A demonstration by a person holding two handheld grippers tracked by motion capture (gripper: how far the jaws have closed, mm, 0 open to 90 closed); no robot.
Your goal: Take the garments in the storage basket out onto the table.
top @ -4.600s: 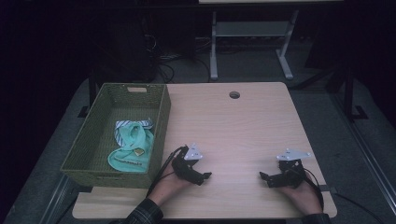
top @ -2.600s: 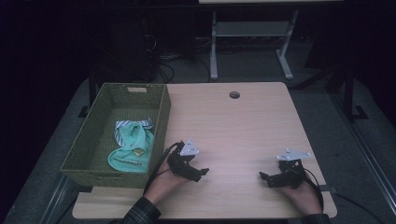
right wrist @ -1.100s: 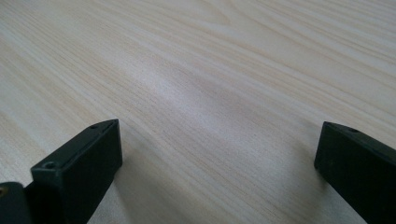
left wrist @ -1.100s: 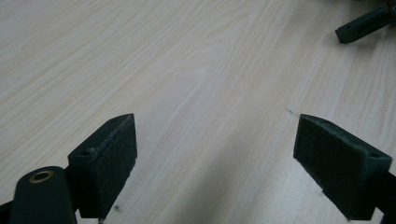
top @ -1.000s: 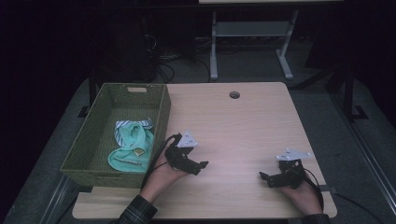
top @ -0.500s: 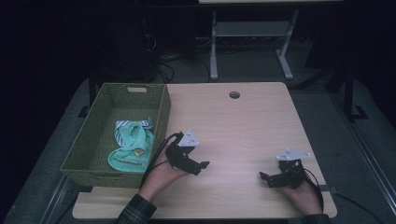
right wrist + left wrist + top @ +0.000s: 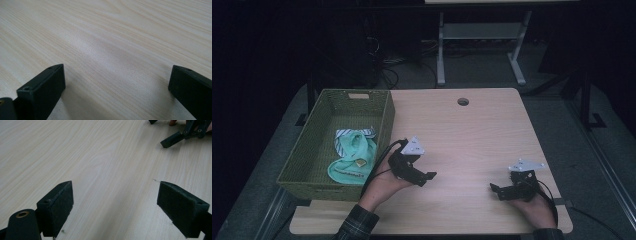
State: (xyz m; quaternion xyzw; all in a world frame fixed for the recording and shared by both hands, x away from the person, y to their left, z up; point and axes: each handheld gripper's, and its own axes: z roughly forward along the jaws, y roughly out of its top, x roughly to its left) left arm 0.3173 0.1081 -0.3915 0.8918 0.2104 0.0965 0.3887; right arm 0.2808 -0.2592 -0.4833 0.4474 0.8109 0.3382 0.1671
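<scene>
At the far left a green woven basket (image 7: 312, 150) sits half on the worktop (image 7: 472, 135), its long side running along the worktop's left edge. Inside it lies a crumpled teal cloth (image 7: 354, 157) with a striped edge, towards the near right corner of the basket, just over the wall from the left gripper.

Next comes the left gripper (image 7: 424, 176), held in the person's left hand (image 7: 382, 185) just beside the basket's right wall, above the bare wood. Its cable loops back along the wrist, and the grey plate sits on top. In the left gripper view its fingers (image 7: 58, 205) stand wide apart with nothing between them, only pale wood grain beneath; the other gripper shows small at the top right of that view.

Well apart from it, near the front right corner of the worktop, the right gripper (image 7: 499, 191) rests low on the wood in the right hand (image 7: 534, 207), pointing left towards the other one. In the right gripper view its fingers (image 7: 45, 87) are spread wide too and hold nothing.

A round hole (image 7: 463, 101) marks the far middle of the worktop.
</scene>
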